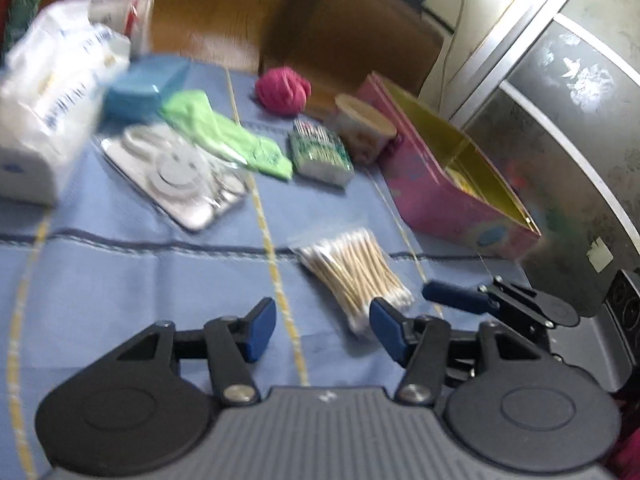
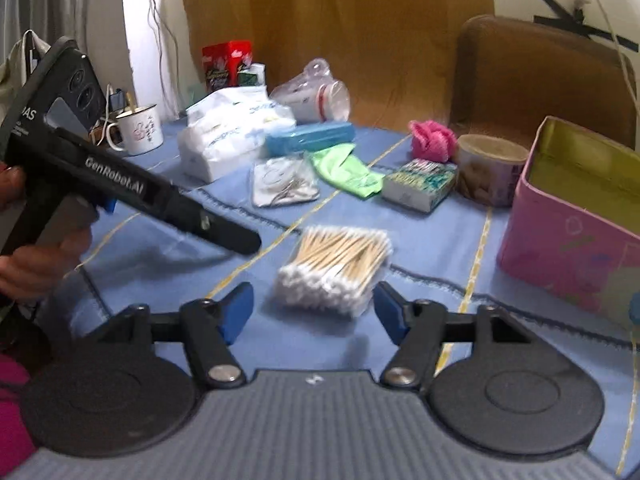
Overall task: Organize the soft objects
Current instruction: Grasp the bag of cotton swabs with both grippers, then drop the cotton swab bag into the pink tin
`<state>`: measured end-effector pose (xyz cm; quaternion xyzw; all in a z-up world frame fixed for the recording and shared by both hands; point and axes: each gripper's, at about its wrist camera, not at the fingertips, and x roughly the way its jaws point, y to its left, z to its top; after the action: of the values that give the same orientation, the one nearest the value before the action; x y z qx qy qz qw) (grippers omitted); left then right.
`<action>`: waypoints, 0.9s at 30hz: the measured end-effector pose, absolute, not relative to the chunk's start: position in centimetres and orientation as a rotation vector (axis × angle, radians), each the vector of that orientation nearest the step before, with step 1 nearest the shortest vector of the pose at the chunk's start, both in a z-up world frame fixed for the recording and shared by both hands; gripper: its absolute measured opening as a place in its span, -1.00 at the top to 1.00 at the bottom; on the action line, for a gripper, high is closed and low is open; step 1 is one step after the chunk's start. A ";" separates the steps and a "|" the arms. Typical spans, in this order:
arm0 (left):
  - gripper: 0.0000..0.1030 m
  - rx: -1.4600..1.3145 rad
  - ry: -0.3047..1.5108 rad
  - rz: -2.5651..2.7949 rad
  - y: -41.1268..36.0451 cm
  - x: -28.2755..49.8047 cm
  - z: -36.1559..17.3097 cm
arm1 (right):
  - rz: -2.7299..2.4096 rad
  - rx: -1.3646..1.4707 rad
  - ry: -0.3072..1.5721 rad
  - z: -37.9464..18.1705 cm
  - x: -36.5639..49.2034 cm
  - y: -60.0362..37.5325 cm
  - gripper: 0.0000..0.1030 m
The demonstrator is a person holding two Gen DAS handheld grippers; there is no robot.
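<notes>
A clear bag of cotton swabs point(image 1: 356, 276) point(image 2: 334, 270) lies on the blue cloth just ahead of both grippers. A green cloth point(image 1: 228, 138) point(image 2: 346, 170), a pink puff point(image 1: 282, 90) point(image 2: 432, 138) and a white pack of wipes point(image 1: 48, 92) point(image 2: 228, 136) lie farther back. A pink tin box point(image 1: 452, 176) point(image 2: 568, 220) stands open at the right. My left gripper point(image 1: 322, 330) is open and empty, the swabs by its right finger. My right gripper point(image 2: 314, 314) is open and empty, just short of the swabs. The right gripper also shows in the left wrist view point(image 1: 460, 298).
A blue case point(image 1: 146, 86) point(image 2: 310, 138), a flat clear packet point(image 1: 176, 170) point(image 2: 282, 186), a small green box point(image 1: 320, 154) point(image 2: 420, 184) and a round tub point(image 1: 362, 126) point(image 2: 490, 168) sit mid-table. A mug point(image 2: 138, 128) and a brown chair back point(image 2: 540, 76) stand behind. A metal cabinet point(image 1: 560, 120) is at right.
</notes>
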<state>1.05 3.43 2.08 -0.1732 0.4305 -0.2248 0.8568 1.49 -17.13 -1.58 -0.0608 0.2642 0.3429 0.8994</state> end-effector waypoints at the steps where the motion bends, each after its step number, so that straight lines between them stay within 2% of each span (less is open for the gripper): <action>1: -0.03 -0.363 0.914 -0.471 2.9 1.3 2.0 | 0.714 -0.131 0.544 -1.8 1.9 -17.0 -0.36; 4: 0.02 -0.357 0.936 -0.461 1.6 2.2 1.8 | 0.699 -0.130 0.566 -3.0 3.7 -17.1 -0.39; 5: 0.14 -0.355 0.943 -0.471 1.2 2.6 1.7 | 0.725 -0.110 0.568 -3.4 4.2 -17.2 -0.26; 6: 0.25 -0.350 0.951 -0.478 0.6 2.9 1.6 | 0.738 -0.103 0.556 -3.4 4.1 -17.2 0.13; 7: 0.38 -0.347 0.963 -0.492 -0.1 3.2 1.7 | 0.740 -0.097 0.558 -3.2 4.1 -17.1 0.14; 8: 0.38 -0.324 0.957 -0.487 -0.8 3.3 2.3 | 0.717 -0.091 0.553 -3.0 4.0 -17.3 0.17; 17: 0.38 -0.104 0.775 -0.663 -10.7 6.8 10.1 | 0.484 -0.015 0.305 2.0 3.7 -24.9 0.18; 25: 0.40 -0.043 0.779 -0.630 -18.4 14.5 8.5 | 0.312 0.002 0.381 1.4 11.3 -28.6 0.16; 27: 0.35 -0.009 0.759 -0.586 -19.8 15.7 8.0 | 0.272 -0.013 0.424 1.0 13.8 -28.3 0.03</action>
<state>15.70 -19.76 7.98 -0.0043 0.3653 -0.2821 0.8871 13.79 -28.34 1.01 -0.0066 0.2099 0.1344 0.9684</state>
